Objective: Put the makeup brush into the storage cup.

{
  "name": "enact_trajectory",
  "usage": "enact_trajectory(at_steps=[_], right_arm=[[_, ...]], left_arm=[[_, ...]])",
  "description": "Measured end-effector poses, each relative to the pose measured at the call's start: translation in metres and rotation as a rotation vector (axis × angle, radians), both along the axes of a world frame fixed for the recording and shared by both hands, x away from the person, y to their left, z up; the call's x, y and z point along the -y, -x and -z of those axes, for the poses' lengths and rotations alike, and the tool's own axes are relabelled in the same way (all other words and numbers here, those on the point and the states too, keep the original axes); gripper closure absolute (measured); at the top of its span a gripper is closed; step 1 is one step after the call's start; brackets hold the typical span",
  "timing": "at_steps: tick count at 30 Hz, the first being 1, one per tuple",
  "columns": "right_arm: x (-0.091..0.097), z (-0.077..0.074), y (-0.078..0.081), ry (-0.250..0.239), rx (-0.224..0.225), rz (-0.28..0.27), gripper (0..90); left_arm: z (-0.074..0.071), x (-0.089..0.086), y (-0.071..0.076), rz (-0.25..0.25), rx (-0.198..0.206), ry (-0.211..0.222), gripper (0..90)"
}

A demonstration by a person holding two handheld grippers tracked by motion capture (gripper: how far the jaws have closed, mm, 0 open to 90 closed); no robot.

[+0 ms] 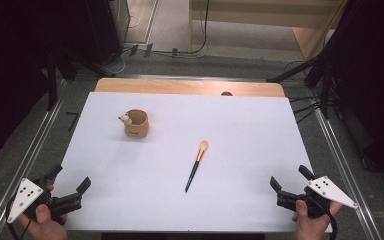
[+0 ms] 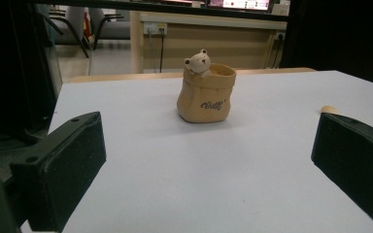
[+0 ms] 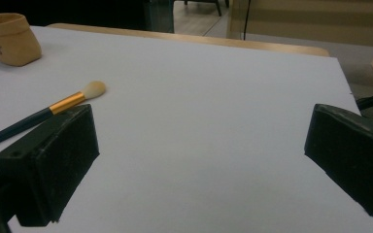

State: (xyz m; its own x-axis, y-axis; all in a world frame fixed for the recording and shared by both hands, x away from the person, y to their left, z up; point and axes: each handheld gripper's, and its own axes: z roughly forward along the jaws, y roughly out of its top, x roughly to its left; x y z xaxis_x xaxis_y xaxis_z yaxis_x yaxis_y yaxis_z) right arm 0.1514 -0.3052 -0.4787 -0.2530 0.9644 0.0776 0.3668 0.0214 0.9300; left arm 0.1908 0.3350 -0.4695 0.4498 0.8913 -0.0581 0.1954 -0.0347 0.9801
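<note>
Both grippers, left and right, rest wide open and empty at near corners, likely staged; brush lies mid-sheet, apart from pot, presumably its holder.

Matt white sheet, matt tan ceramic-looking pot, shiny gold-banded brush.

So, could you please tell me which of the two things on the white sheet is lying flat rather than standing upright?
The makeup brush lies flat mid-sheet, bristles pointing away from the person; the tan bear pot stands upright farther back on the left.
</note>
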Motion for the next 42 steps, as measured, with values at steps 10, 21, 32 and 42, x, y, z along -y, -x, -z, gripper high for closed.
enact_trajectory(at_steps=[10, 21, 32, 42], right_arm=[[-0.011, -0.005, -0.006, -0.001, -0.005, -0.029, 0.0], [-0.032, -0.023, -0.025, 0.007, -0.020, -0.109, 0.0], [-0.062, -0.037, -0.055, 0.023, -0.051, -0.173, 0.0], [-0.082, -0.051, -0.078, 0.043, -0.079, -0.218, 0.0]], left_arm=[[0.001, -0.002, -0.001, -0.017, -0.016, 0.011, 0.0], [0.004, 0.004, -0.003, 0.013, -0.020, -0.004, 0.0], [0.004, 0.003, -0.002, 0.010, -0.015, 0.000, 0.0], [0.005, 0.003, -0.002, 0.013, -0.017, -0.002, 0.0]])
